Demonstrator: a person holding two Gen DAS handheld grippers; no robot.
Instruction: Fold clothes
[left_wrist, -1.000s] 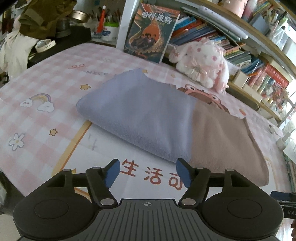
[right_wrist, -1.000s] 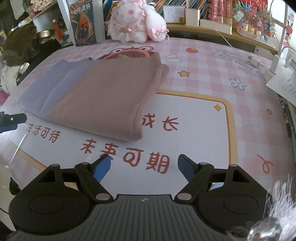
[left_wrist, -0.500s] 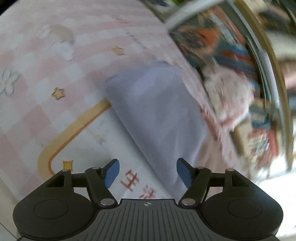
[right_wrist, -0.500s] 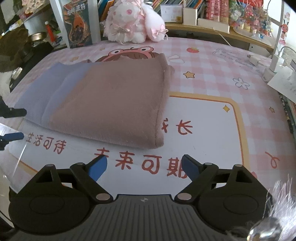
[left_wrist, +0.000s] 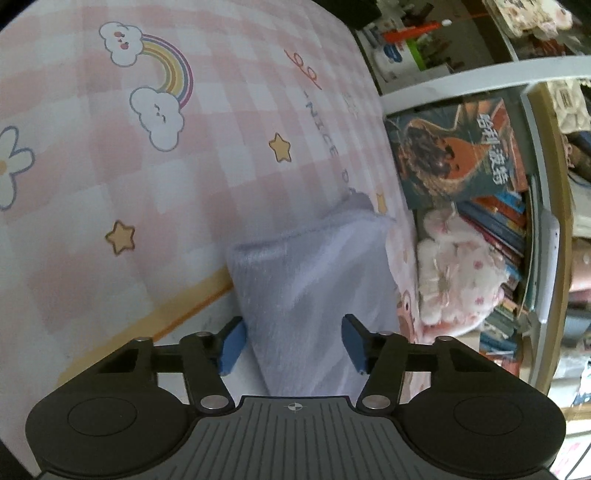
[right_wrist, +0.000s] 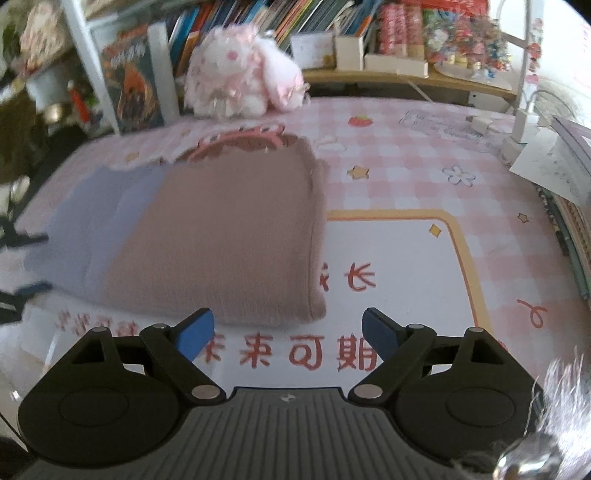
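Note:
A folded garment (right_wrist: 221, 236), lavender at its left end and brown at its right, lies on the pink checked table mat (right_wrist: 406, 184). In the left wrist view the lavender end (left_wrist: 314, 288) runs in between the blue pads of my left gripper (left_wrist: 292, 345), whose jaws are closing around it; the left pad (left_wrist: 231, 347) sits at the fold's edge. The same gripper (right_wrist: 33, 262) shows at the left edge of the right wrist view. My right gripper (right_wrist: 288, 332) stands open just in front of the brown end's near corner, with nothing between its fingers.
A pink-and-white plush toy (right_wrist: 240, 81) and a propped book (right_wrist: 133, 88) stand at the back by the bookshelf (right_wrist: 295, 18). Chargers and papers (right_wrist: 535, 147) lie at the right edge. The white printed centre of the mat (right_wrist: 388, 258) lies right of the garment.
My left gripper has rolled, moved down to the lavender end and narrowed its jaws around it. My right gripper has opened slightly and come closer to the brown end.

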